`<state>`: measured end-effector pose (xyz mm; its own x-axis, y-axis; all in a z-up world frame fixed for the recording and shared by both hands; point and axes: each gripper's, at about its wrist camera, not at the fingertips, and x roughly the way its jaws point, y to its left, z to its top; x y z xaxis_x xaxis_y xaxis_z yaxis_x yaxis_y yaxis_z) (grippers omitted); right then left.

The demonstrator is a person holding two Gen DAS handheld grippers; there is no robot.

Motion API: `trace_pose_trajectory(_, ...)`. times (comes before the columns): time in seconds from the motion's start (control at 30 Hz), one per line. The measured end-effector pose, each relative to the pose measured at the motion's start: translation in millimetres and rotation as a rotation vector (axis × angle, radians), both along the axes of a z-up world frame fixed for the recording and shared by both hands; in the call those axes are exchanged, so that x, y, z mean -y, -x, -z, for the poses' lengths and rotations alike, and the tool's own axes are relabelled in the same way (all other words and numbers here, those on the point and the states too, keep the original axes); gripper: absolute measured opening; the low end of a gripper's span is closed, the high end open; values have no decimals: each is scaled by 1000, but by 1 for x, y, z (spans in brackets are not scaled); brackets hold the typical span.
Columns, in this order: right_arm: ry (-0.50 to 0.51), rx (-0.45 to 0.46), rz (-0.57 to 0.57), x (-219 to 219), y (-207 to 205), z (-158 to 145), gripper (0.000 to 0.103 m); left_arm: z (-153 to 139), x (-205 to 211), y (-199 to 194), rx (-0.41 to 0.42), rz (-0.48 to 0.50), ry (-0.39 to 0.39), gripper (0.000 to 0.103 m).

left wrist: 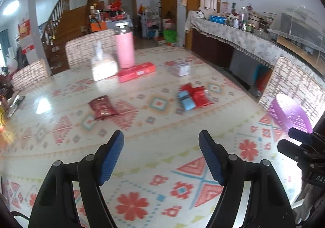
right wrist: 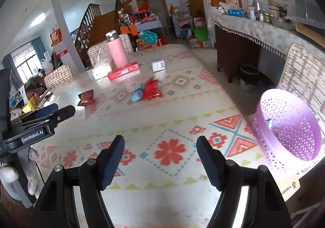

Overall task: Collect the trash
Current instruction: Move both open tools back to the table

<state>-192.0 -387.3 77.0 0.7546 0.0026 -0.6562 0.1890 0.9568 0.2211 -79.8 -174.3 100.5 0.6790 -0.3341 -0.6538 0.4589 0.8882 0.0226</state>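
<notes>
A dark red wrapper [left wrist: 102, 107] lies on the patterned tablecloth, left of centre; it also shows in the right wrist view [right wrist: 87, 97]. A bright red wrapper [left wrist: 198, 95] and a blue packet [left wrist: 185, 100] lie together further right, also seen in the right wrist view as the red wrapper [right wrist: 152, 89] and blue packet [right wrist: 137, 93]. A purple perforated basket [right wrist: 290, 128] stands at the table's right edge, and shows in the left wrist view [left wrist: 289, 113]. My left gripper [left wrist: 161, 139] is open and empty, well short of the wrappers. My right gripper [right wrist: 160, 143] is open and empty, left of the basket.
A pink flask [left wrist: 124, 49], a tissue pack [left wrist: 103, 67], a long red box [left wrist: 137, 72] and a small white box [left wrist: 180, 68] stand at the table's far side. Covered chairs [left wrist: 294, 83] ring the table. A green bin [right wrist: 248, 77] sits on the floor by the sideboard.
</notes>
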Motion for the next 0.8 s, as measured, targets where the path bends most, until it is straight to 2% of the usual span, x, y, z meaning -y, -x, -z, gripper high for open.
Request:
trace_pose_trajectory(0.47, -29, -42, -62, -35, -30, 24, 79, 11, -38, -15, 33, -68, -57, 76)
trace_pose_trajectory(0.8, -47, -83, -79, -40, -47, 42, 79, 29, -54, -46, -37, -128, -24, 76)
